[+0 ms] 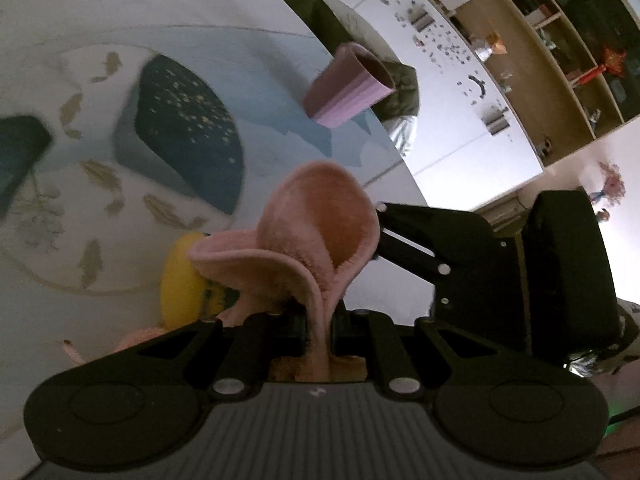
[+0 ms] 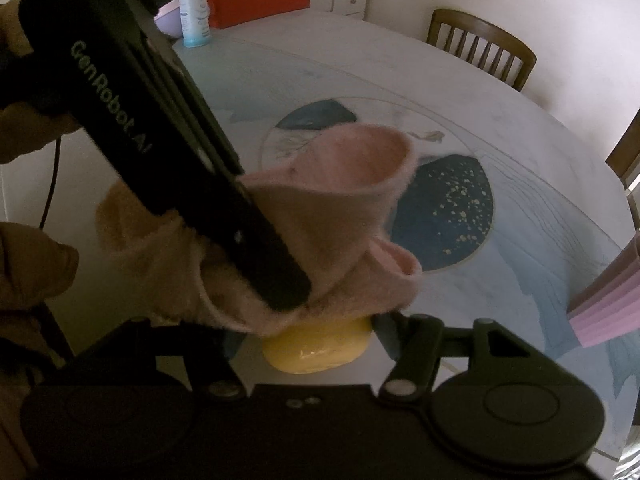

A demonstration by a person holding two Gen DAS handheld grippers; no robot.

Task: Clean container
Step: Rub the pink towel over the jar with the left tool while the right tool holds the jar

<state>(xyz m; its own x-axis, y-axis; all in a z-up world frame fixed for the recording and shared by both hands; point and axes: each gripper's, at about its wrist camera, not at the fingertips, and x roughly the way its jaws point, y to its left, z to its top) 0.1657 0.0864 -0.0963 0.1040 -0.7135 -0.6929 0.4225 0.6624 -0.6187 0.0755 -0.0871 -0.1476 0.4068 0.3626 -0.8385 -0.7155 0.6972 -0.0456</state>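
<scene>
Pinching pink cloth, left gripper jaws tight together on fold. Cloth bunched over yellow container, touching it. Right gripper at container, jaw state hidden by cloth, cannot tell. Table with patterned cover below. Pink ribbed cup at 12 o'clock of cloth, well apart. Chair beyond table.
</scene>
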